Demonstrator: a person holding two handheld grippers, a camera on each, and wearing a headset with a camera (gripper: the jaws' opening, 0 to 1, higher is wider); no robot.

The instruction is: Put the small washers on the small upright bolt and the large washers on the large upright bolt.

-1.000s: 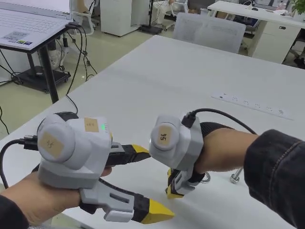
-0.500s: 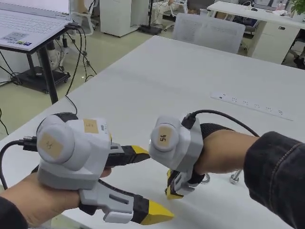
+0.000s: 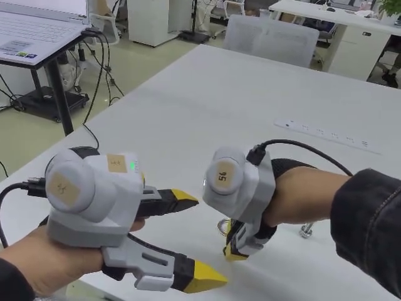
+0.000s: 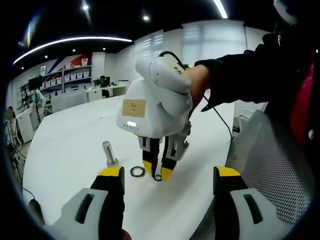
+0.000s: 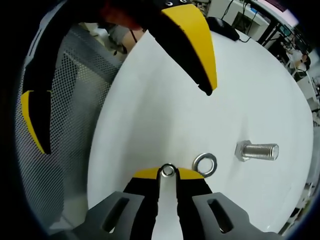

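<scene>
The left hand-held gripper [image 3: 205, 239] hangs released and empty; the right hand-held gripper [image 4: 157, 171] clenches a small washer [image 5: 168, 170] at the counter [image 3: 207, 113] — a larger washer [image 5: 206, 164] just beside its tips, an upright bolt [image 5: 257, 151] beyond, apparently bare. No washer threaded yet.

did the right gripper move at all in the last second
Yes, slightly. In the head view the right gripper has shifted to the right, closing some of the gap to the upright bolt.
</scene>
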